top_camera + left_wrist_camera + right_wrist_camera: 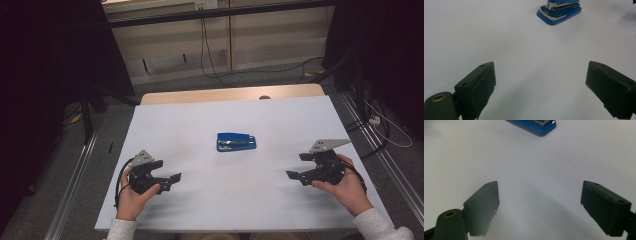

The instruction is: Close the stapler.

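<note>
While the left gripper [172, 179] sits low over the near-left part of the white table [200, 210], held in the person's left hand [132, 195], its jaws stand wide apart with nothing between them; the left gripper view confirms this, showing the two black pads [477, 87] spread to either side of bare table surface. Nearer the table's centre lies the blue stapler [236, 141], flat on the white surface, its long side running left to right and its chrome metal part visible on top. It is well apart from both grippers and touches neither. In the left gripper view the stapler [559, 11] appears ahead of the jaws, toward the top edge. At the near-right part of the table, the right gripper [294, 176] is held in the person's right hand [345, 187], pointing left toward the centre. Its jaws are likewise released and spread wide, empty, and the right gripper view shows the stapler [534, 127] well ahead at the top edge.
</note>
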Motion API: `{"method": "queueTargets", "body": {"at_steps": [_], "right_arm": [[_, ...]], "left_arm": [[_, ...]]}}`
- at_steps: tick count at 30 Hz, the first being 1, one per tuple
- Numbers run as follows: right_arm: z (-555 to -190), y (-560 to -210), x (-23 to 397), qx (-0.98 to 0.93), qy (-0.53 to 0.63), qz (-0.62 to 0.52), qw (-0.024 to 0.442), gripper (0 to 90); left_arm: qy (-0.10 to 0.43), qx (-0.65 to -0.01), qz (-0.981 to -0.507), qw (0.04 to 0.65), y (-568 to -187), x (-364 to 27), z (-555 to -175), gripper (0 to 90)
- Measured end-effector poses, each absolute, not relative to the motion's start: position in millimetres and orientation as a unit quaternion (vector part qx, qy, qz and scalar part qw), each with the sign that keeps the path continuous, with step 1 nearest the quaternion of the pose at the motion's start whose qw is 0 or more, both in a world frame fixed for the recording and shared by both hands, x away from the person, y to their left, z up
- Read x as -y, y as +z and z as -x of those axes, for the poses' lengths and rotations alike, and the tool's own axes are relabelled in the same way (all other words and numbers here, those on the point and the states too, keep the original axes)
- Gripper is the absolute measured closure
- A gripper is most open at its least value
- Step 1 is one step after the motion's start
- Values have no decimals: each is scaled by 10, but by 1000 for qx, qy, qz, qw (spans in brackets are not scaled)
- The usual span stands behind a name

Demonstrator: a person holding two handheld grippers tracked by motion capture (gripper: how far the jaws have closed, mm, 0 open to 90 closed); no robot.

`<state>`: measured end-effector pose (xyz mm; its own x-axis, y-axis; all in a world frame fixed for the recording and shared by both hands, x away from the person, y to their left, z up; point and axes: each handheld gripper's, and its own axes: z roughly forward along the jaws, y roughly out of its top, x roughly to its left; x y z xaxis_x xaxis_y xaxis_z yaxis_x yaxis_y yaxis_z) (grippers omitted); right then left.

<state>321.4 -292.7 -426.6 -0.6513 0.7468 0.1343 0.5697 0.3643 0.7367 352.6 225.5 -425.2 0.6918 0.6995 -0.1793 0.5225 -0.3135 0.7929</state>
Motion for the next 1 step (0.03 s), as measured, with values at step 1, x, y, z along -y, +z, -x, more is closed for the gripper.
{"method": "queueTargets", "body": {"at_steps": [1], "right_arm": [[-3215,-4267,2926,-819,395,-401,112,148]], "left_arm": [[101,-379,-806,444,-4262,-2267,-3526,92]]}}
